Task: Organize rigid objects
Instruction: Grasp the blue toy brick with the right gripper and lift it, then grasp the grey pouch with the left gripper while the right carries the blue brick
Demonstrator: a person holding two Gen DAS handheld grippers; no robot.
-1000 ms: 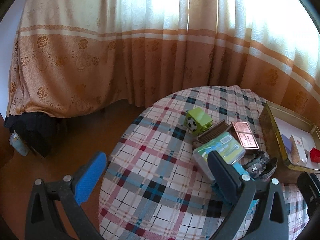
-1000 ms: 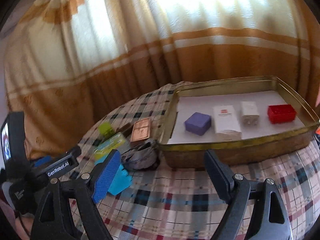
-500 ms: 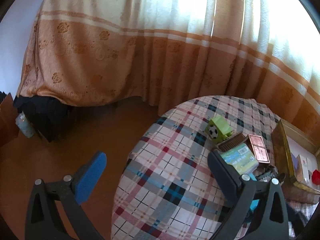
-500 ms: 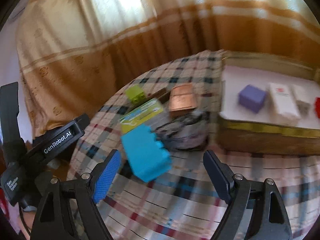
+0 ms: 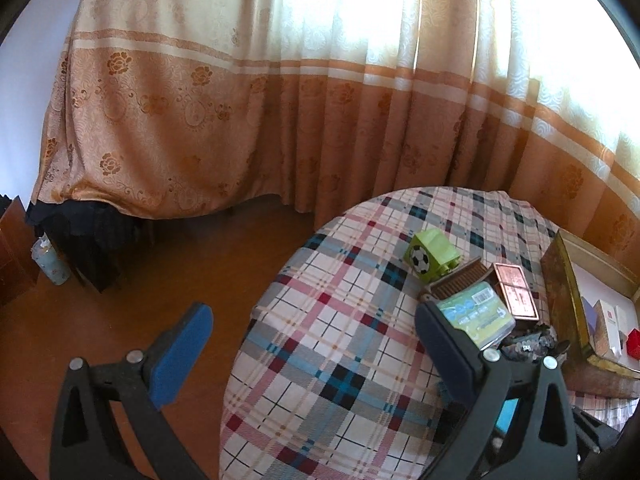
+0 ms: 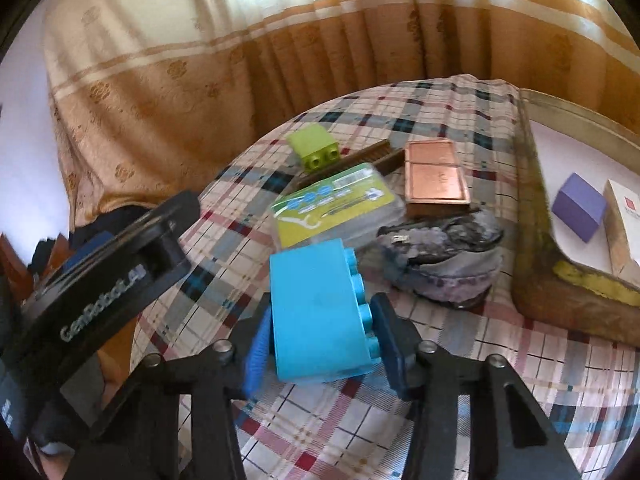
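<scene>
Where the right tongs [image 6: 322, 346] are closing, a cyan block [image 6: 316, 308] on the table [image 6: 500, 364] sits between their pads; left tongs [image 5: 312, 344] spread, empty. Behind: crumpled grey item [image 6: 444, 252], indistinct. Farthest, tray [image 6: 532, 216], cut off.

A studded block [image 6: 320, 312] is being flanked by the closing jaws of the right gripper [image 6: 322, 344] on the round table [image 6: 460, 420]. Behind it a flat case [image 6: 336, 204] is lying, with a smaller block [image 6: 314, 148] farther back. To the right, a tray [image 6: 532, 216] is holding a cube [image 6: 578, 206] and a box [image 6: 622, 228].
</scene>
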